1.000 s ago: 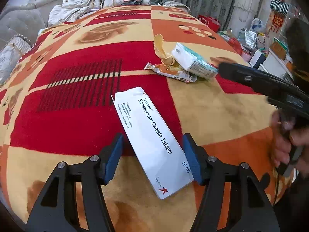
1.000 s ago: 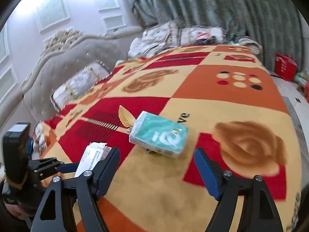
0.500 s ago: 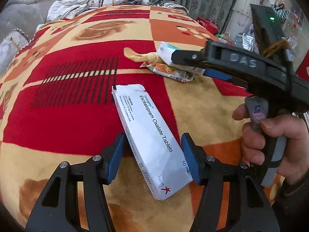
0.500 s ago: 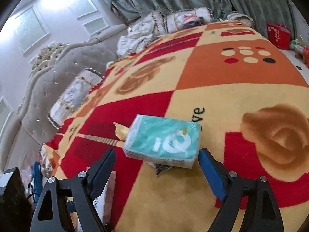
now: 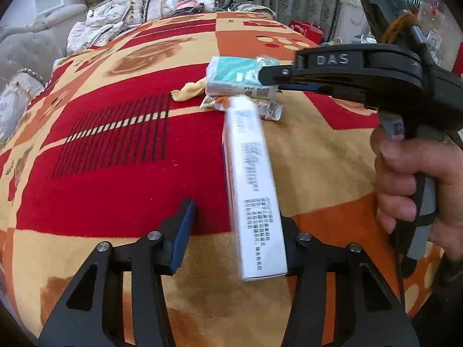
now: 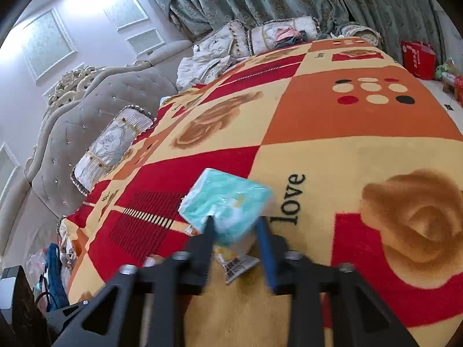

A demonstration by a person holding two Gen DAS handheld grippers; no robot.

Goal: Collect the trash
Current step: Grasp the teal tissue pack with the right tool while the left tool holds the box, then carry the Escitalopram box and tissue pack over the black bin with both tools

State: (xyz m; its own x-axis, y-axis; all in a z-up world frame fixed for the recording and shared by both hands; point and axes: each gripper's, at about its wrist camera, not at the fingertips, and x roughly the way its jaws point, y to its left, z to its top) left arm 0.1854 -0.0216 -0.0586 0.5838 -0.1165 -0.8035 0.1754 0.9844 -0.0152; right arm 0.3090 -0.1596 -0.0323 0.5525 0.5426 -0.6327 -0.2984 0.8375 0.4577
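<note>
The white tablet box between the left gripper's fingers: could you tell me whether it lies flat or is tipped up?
Tipped up: the white tablet box stands on a long edge, its narrow printed side facing the left wrist camera.

On the blanket (image 5: 115, 202) lay one white tablet box (image 5: 254, 190), one teal tissue pack (image 5: 234, 78), one snack wrapper (image 5: 269, 110) and one yellow scrap (image 5: 188, 91).
</note>
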